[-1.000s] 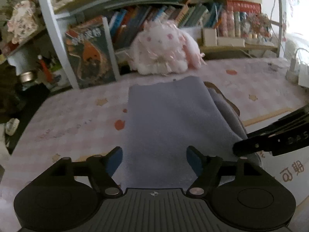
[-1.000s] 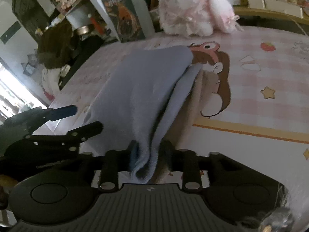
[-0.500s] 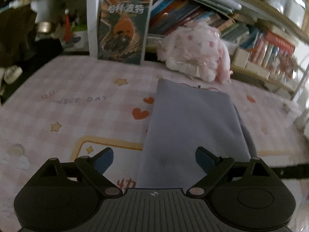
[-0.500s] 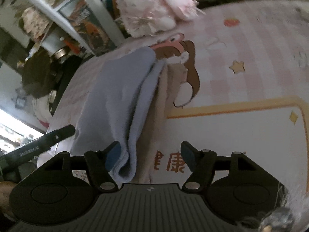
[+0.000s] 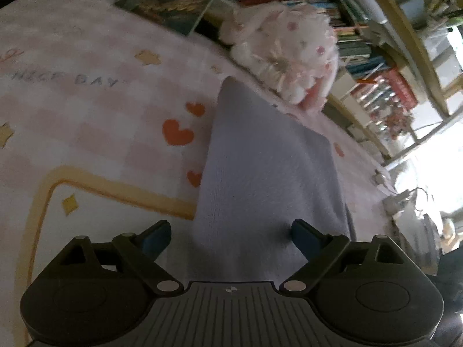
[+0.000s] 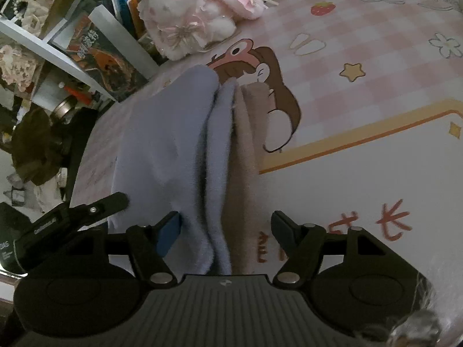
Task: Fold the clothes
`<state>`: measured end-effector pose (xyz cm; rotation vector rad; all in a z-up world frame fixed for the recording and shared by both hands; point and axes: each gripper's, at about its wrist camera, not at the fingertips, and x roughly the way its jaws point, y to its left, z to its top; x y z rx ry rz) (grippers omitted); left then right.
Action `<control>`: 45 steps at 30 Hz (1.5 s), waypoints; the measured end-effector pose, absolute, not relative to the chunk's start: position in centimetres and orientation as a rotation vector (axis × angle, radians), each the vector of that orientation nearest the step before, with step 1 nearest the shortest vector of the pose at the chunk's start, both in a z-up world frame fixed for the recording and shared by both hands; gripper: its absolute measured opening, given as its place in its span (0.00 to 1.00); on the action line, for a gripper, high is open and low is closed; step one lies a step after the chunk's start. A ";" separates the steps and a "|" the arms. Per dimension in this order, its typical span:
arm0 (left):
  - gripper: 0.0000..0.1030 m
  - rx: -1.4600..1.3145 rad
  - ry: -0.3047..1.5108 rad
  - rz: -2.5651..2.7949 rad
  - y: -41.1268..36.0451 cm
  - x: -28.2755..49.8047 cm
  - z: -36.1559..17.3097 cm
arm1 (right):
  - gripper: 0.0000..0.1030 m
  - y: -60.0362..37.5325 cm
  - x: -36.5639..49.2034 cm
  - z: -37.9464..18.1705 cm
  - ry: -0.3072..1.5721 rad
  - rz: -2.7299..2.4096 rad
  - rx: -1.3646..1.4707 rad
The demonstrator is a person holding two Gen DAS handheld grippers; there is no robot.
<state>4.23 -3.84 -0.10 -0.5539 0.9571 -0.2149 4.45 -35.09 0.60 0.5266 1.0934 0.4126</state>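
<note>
Your right gripper [image 6: 225,228] has just released the folded lavender garment [image 6: 165,150]; left gripper [image 5: 230,238] gapes too. Snagging a layer while withdrawing would undo the fold.

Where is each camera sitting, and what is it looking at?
Left wrist: sits on the left gripper, looking down over the folded blue garment; its own open jaws show.
Right wrist: sits on the right gripper, looking along the garment's layered edge; its open jaws and the left gripper show.
Shared: the garment, the plush bunny, the pink checked mat.
</note>
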 end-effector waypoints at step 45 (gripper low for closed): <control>0.47 -0.468 0.807 -0.257 -2.7 1.7 4.8 | 0.28 -28.4 2.3 5.5 0.889 0.582 0.228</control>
